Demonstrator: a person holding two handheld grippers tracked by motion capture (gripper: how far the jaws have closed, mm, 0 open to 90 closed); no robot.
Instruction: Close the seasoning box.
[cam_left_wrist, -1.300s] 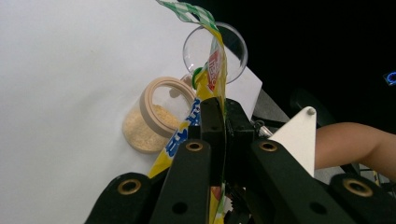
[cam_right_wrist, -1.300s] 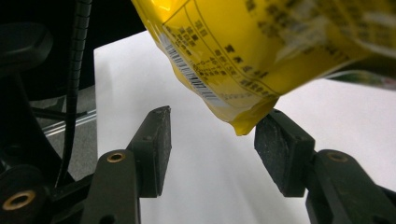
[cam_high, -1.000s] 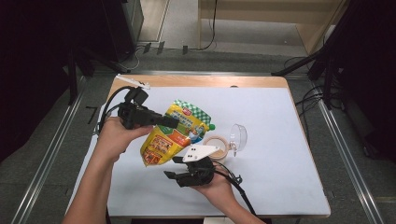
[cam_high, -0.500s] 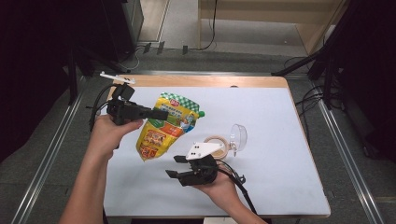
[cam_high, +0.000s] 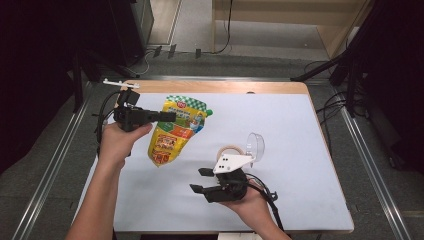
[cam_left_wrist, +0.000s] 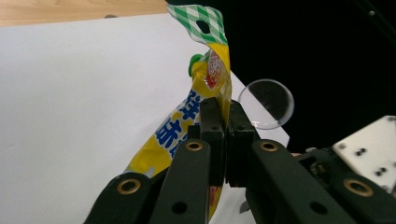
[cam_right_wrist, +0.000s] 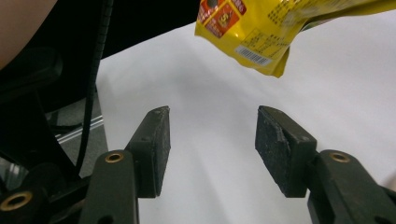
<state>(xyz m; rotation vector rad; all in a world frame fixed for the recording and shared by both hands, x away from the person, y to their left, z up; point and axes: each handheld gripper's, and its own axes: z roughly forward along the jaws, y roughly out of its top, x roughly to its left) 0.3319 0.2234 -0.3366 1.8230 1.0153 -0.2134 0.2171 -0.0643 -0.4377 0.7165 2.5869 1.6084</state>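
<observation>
Nearest the person, the right gripper (cam_high: 200, 181) is held low over the white tabletop (cam_high: 300, 150), pointing to the left of the high view, its jaws standing apart with nothing between them. Just beyond it, a roll of tape (cam_high: 231, 151) and a clear round lid (cam_high: 256, 144) are seen on the tabletop, close together. Farther off to the left, the yellow pouch (cam_high: 172, 132) is held off the tabletop, hanging tilted, pinched near its green-checked top by the closed left gripper (cam_high: 170, 116), which is carried level in the left hand (cam_high: 117, 142). A small white plastic piece (cam_high: 120, 82) lies at the far left corner.
</observation>
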